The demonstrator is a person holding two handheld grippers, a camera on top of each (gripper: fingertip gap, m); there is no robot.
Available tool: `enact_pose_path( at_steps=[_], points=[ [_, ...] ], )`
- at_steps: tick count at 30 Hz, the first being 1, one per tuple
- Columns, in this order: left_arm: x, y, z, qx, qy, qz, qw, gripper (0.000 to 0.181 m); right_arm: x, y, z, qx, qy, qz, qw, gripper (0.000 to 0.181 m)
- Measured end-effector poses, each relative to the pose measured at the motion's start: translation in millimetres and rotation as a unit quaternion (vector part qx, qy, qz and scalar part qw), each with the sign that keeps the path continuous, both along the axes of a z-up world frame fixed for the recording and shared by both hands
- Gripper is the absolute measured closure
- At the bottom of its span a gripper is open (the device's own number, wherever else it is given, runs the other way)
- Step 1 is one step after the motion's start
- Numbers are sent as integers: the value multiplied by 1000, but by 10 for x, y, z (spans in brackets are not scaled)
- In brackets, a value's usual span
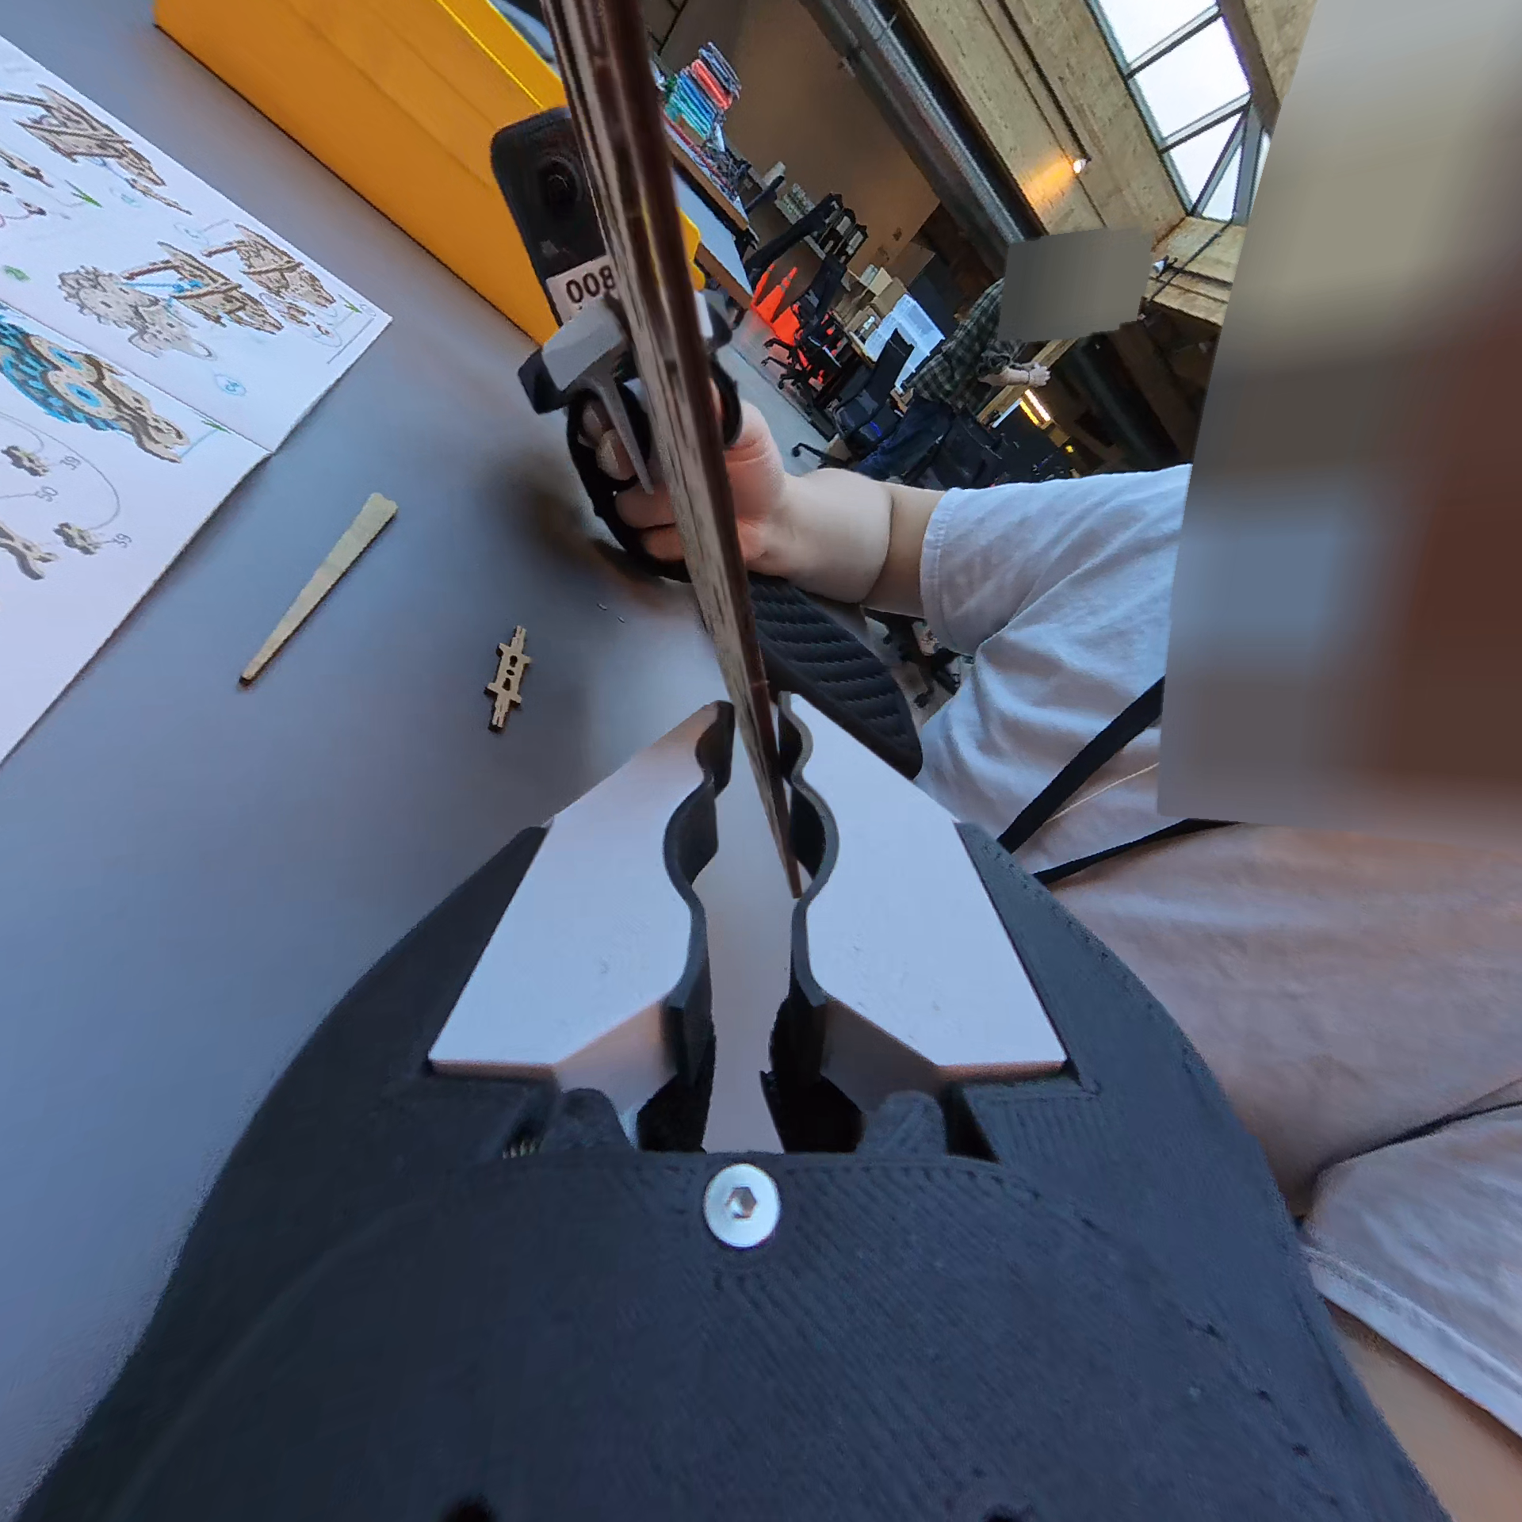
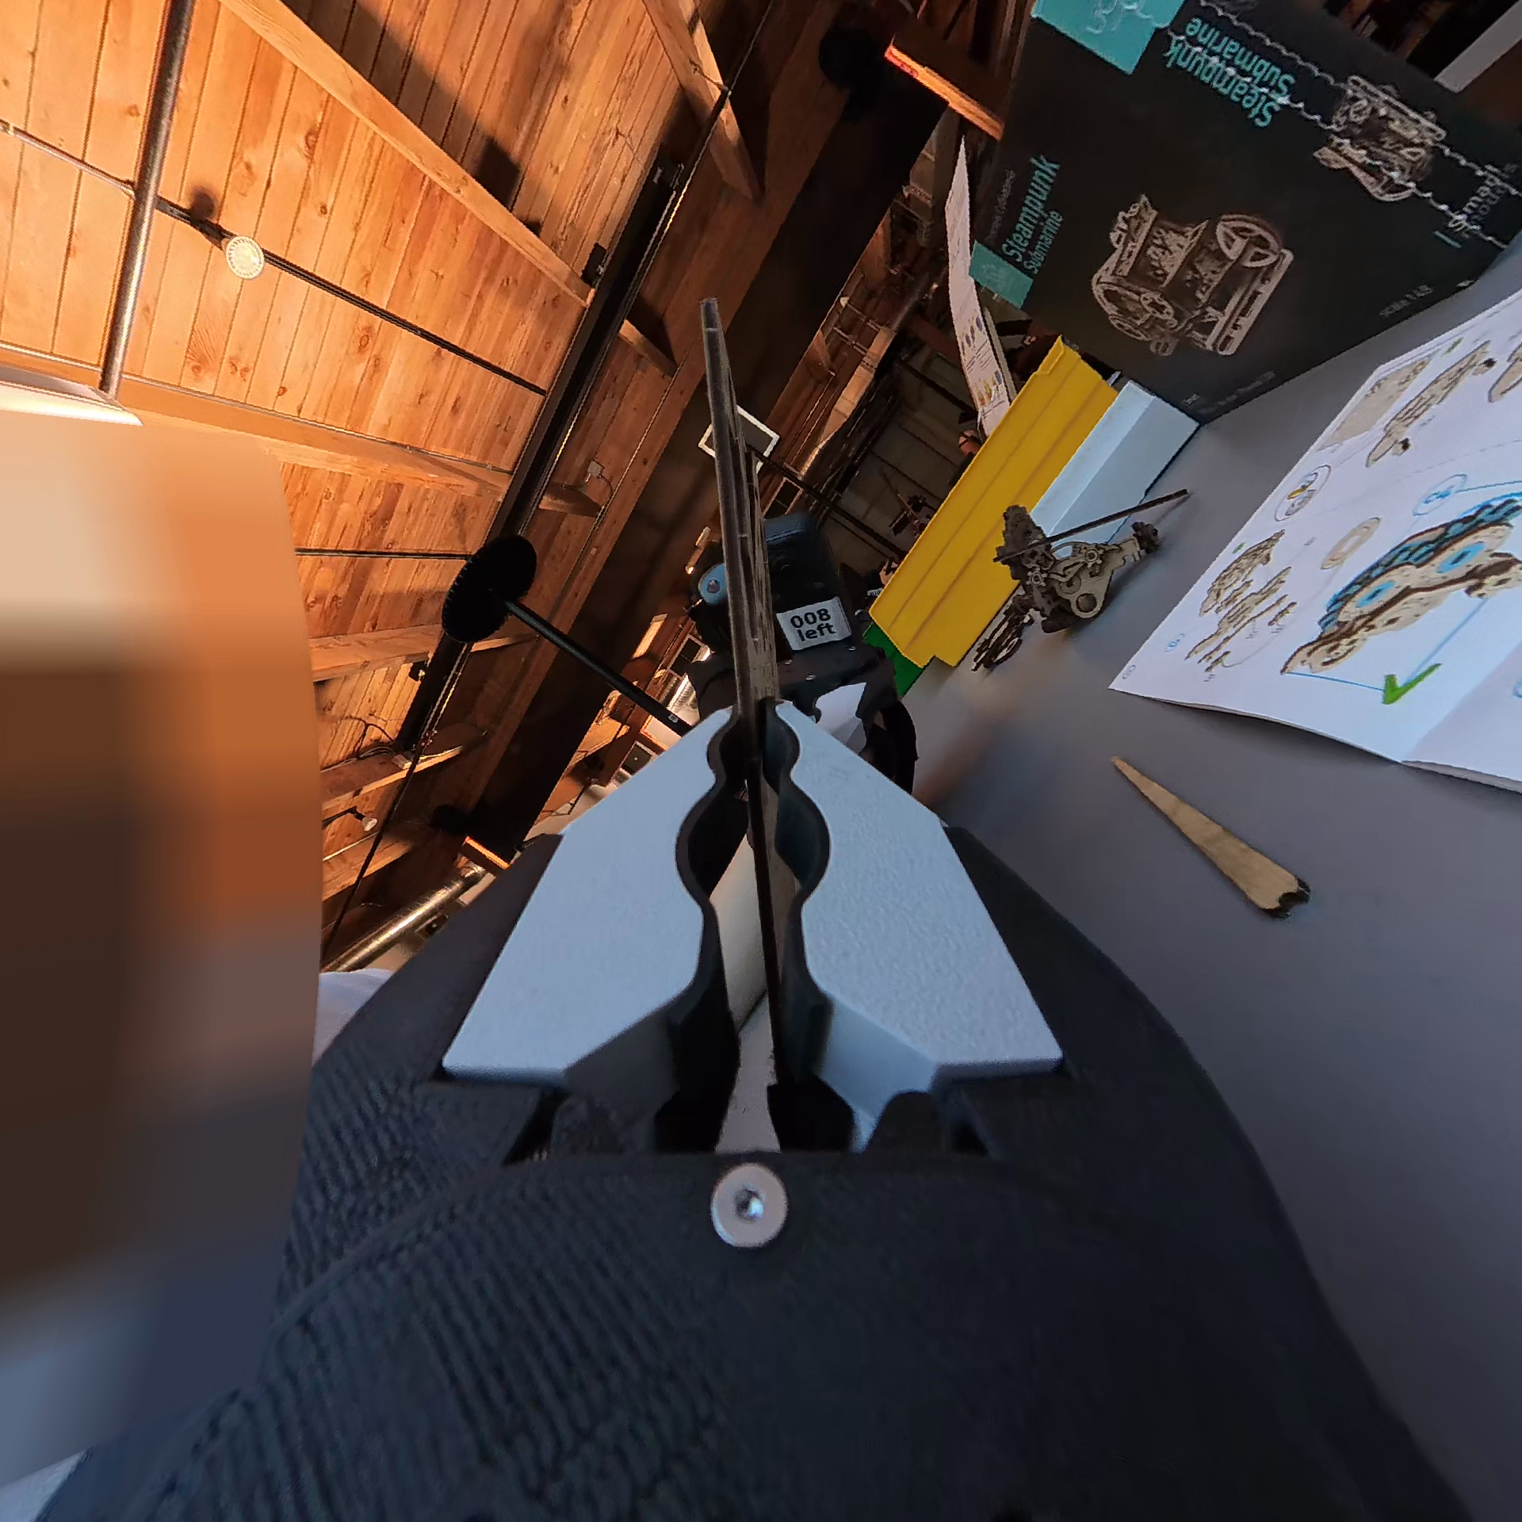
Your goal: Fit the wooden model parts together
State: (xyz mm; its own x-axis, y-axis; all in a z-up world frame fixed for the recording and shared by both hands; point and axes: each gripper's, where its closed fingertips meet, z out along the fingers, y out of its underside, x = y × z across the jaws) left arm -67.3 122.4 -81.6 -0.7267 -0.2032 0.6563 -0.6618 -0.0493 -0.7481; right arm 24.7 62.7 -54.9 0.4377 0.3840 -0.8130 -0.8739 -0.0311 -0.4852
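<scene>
— While both my tongs hold this wooden sheet [image 1: 659, 346] on edge above the counter [image 1: 247, 824], what step would you say I'm at?

— Still getting parts out, I'd judge, not fitting yet. How are the tongs set?

— My left tongs [image 1: 753, 725] are closed down to the sheet's thickness, pinching one end. My right tongs [image 2: 762, 725] clamp the other end the same way, nearly shut, nothing else in them.

— And the rest of the model?

— The half-built assembly [image 2: 1062, 576] stands by the yellow box [image 2: 980, 527], well apart from me. A small notched piece [image 1: 509, 677] and a tapered wooden sliver [image 1: 321, 585] lie loose near the instruction booklet [image 1: 123, 329].

— Then next you probably need one hand free.

— Likely: lay the sheet flat, then pick up the notched piece.
</scene>
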Motion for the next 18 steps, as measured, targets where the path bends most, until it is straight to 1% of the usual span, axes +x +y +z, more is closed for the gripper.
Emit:
enact_pose_path(
  at_steps=[5,8,11,15,18],
  points=[
    [14,-77,10,-29,19,-11,999,174,3,-5,29,3,-24,-13,1000,181],
    [20,-129,-22,-27,21,-16,999,172,22,-7,27,2,-29,-21,999,181],
    [44,-163,-28,-25,14,-13,1000,176,37,-13,32,2,-37,-29,999,181],
    [109,-127,-85,4,1,11,1000,179,59,-1,2,-6,-39,-38,999,181],
    [132,-100,-125,19,5,19,1000,180,35,-5,43,2,-52,-39,998,180]
  ],
)
